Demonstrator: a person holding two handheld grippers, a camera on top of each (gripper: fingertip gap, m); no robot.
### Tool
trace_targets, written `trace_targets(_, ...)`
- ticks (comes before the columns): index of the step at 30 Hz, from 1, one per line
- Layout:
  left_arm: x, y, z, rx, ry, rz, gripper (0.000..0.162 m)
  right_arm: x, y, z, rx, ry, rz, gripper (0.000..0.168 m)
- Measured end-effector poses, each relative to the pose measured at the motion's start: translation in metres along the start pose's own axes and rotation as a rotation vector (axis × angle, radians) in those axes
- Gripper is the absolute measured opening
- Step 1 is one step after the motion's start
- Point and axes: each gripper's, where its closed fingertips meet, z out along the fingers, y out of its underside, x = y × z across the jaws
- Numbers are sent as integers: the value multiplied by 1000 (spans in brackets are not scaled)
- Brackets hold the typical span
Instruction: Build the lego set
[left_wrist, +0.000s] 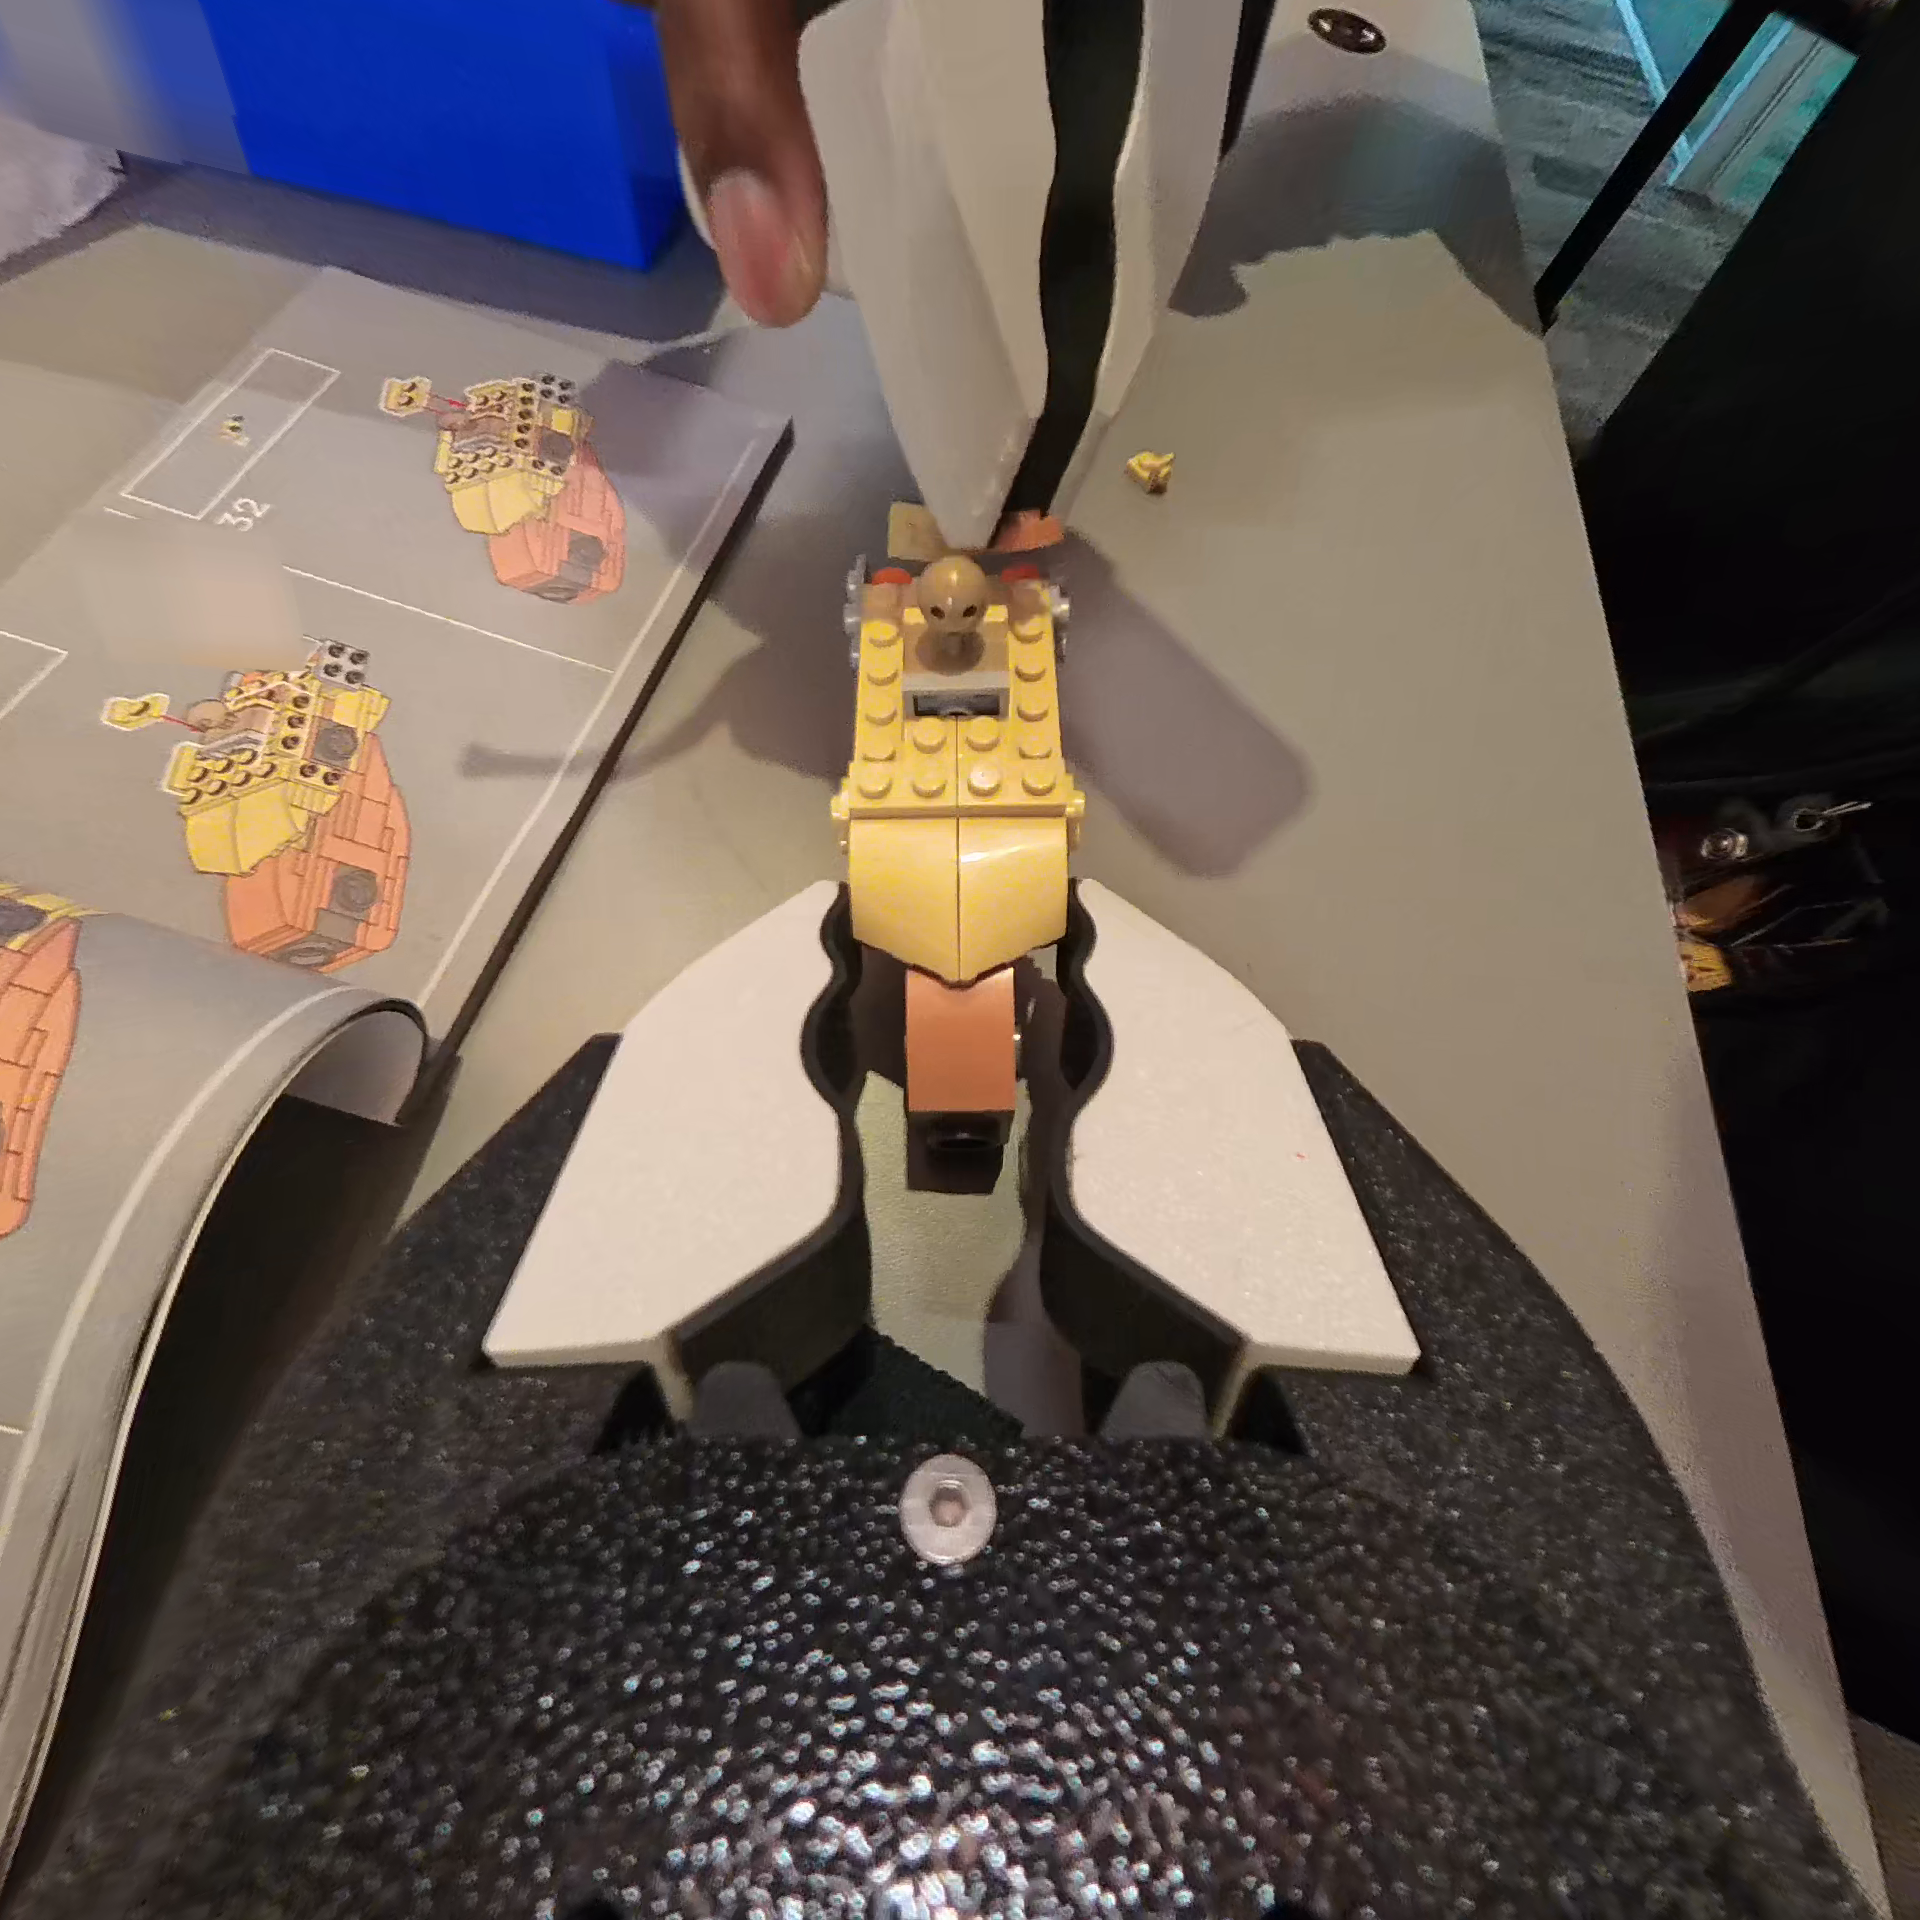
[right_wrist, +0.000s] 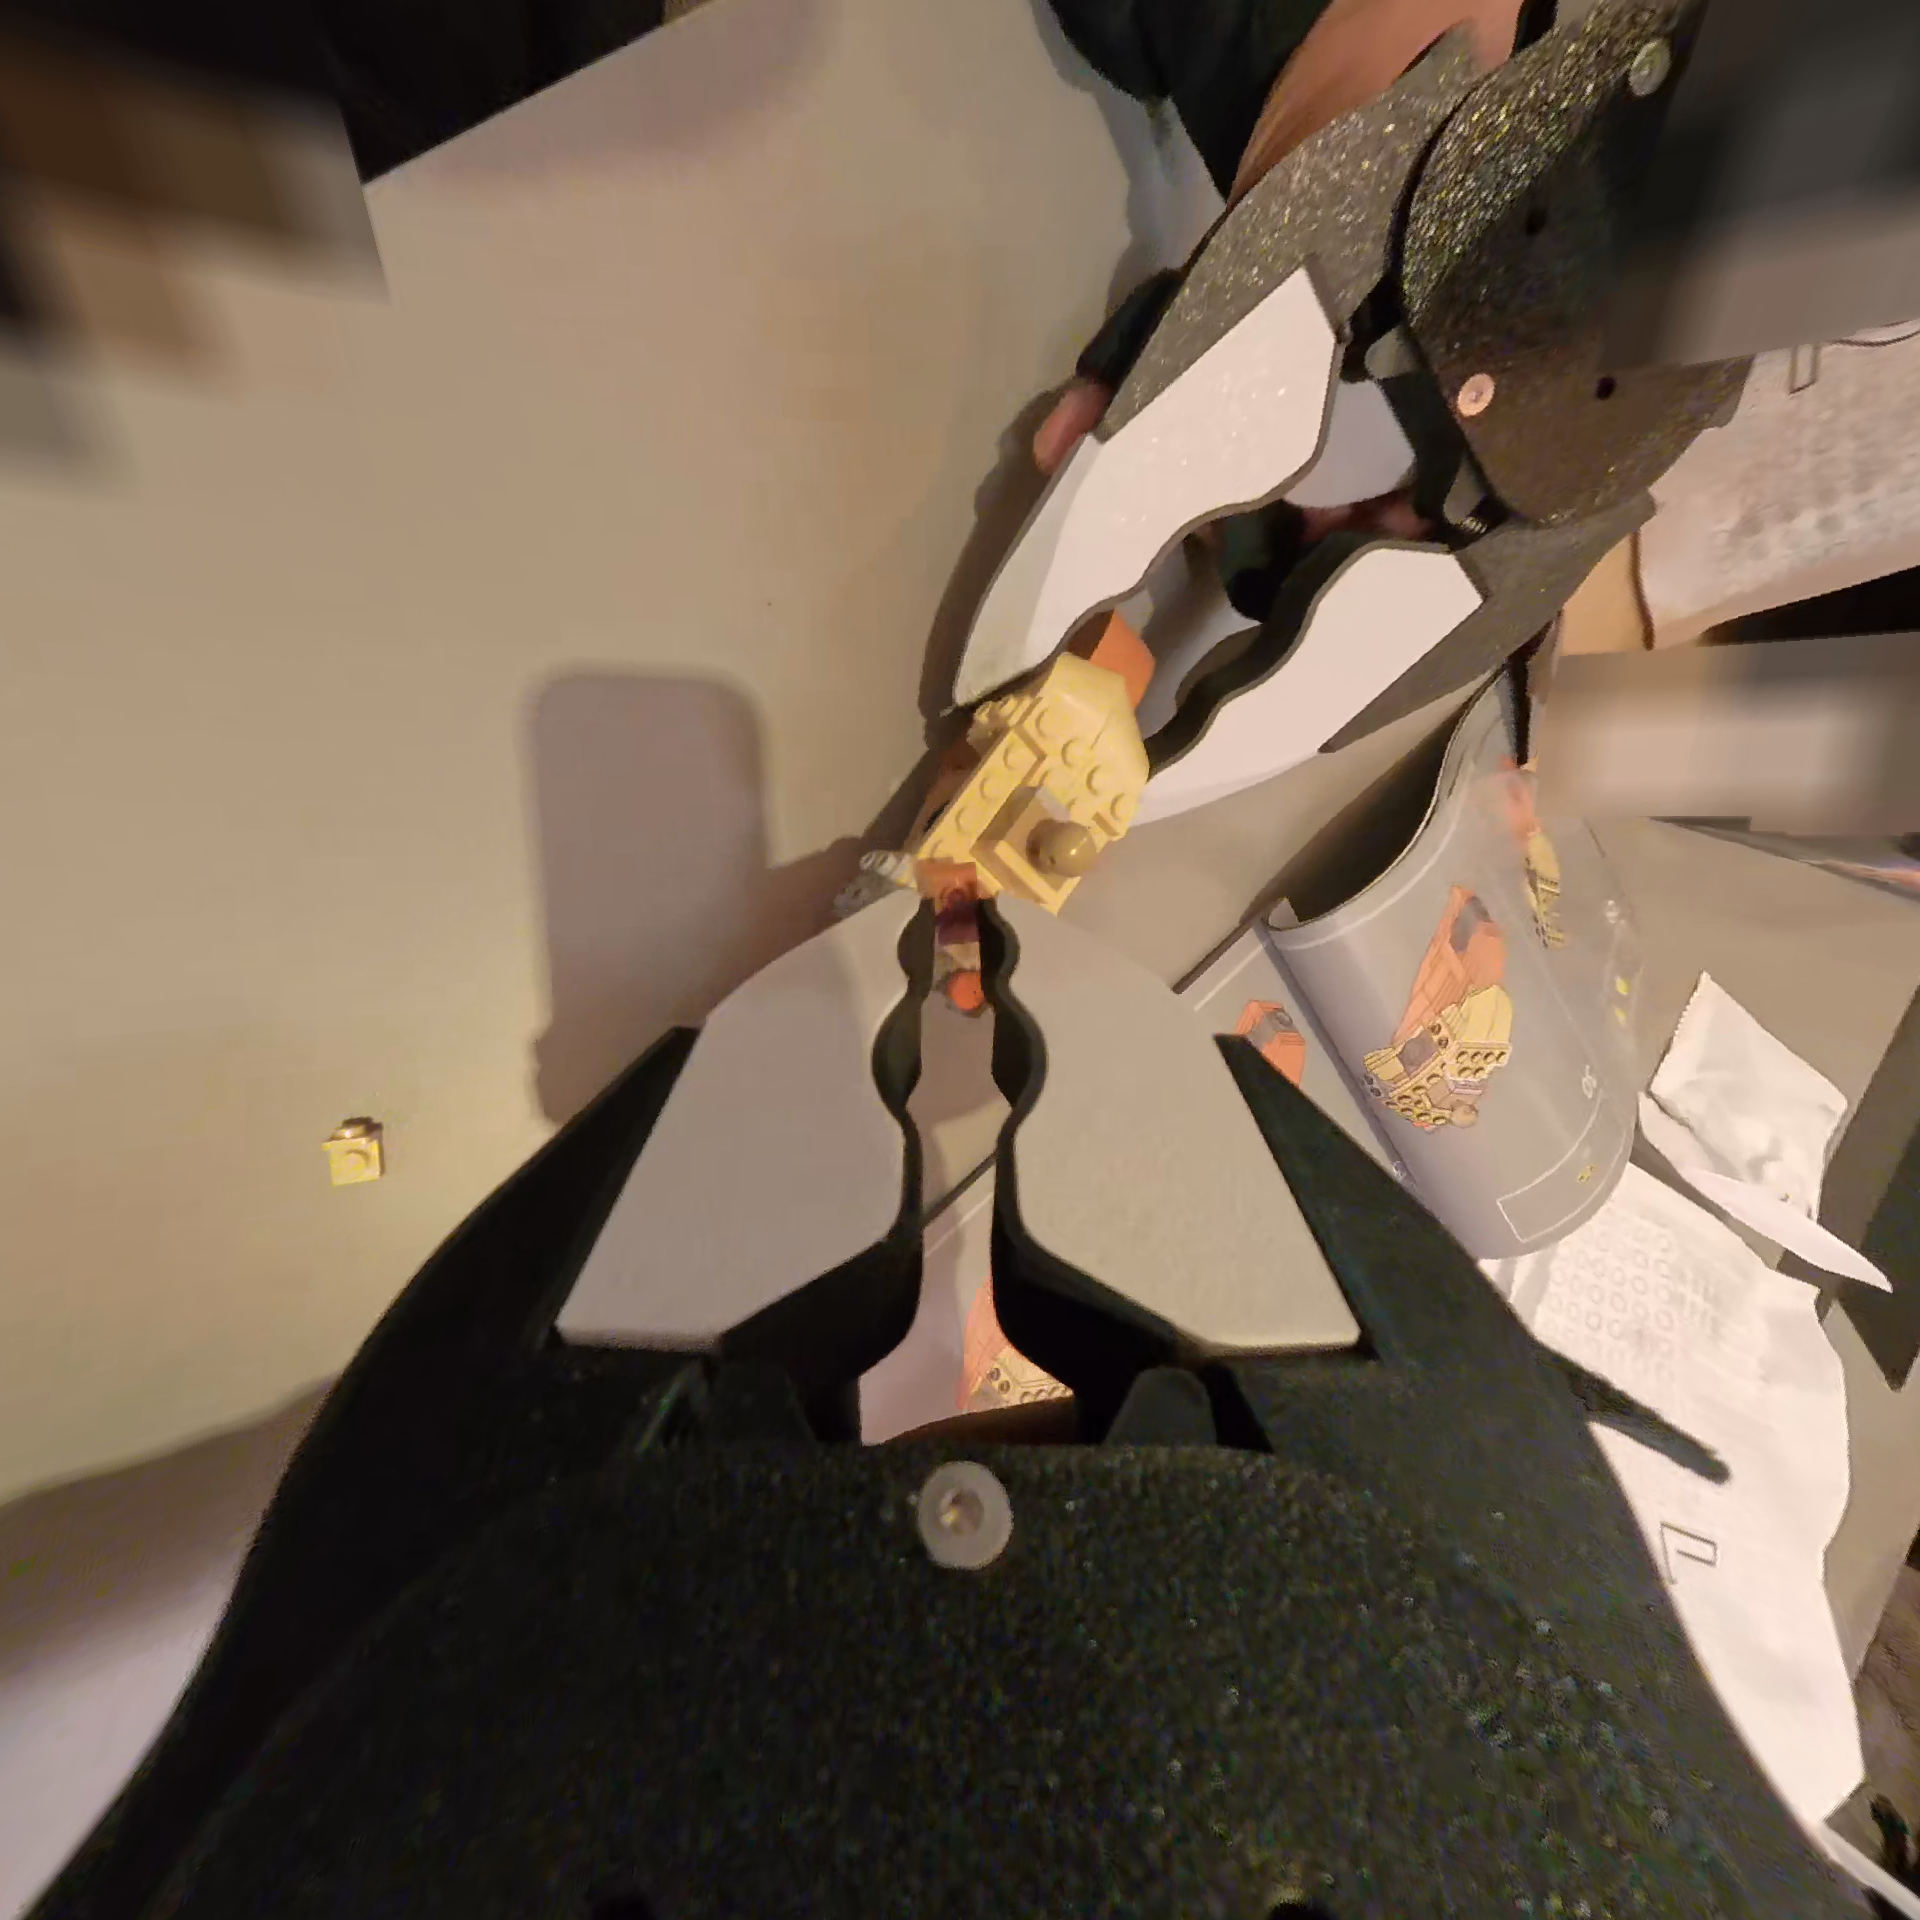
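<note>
Tan and orange, the lego model (left_wrist: 956, 790) sits clamped in your left gripper (left_wrist: 961, 914); your right gripper (right_wrist: 954, 925) pinches a small orange piece (right_wrist: 958, 940) against its far end above the table (left_wrist: 1382, 665).

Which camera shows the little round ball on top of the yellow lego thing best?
The left wrist view: the ball faces the camera, upright and sharp, on the lego model held by the left gripper. In the right wrist view the ball is smaller, tilted and blurrier.

A grey table (left_wrist: 1351, 935) stands beside a blue box (left_wrist: 436, 114) and dark surroundings.
</note>
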Motion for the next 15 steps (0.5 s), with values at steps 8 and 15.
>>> trace_targets(8,1,0,0,-1,-11,25,36,6,3,7,-102,-101,-56,8)
trace_targets(15,2,1,-1,-3,-19,50,37,3,1,8,-105,-120,-57,8)
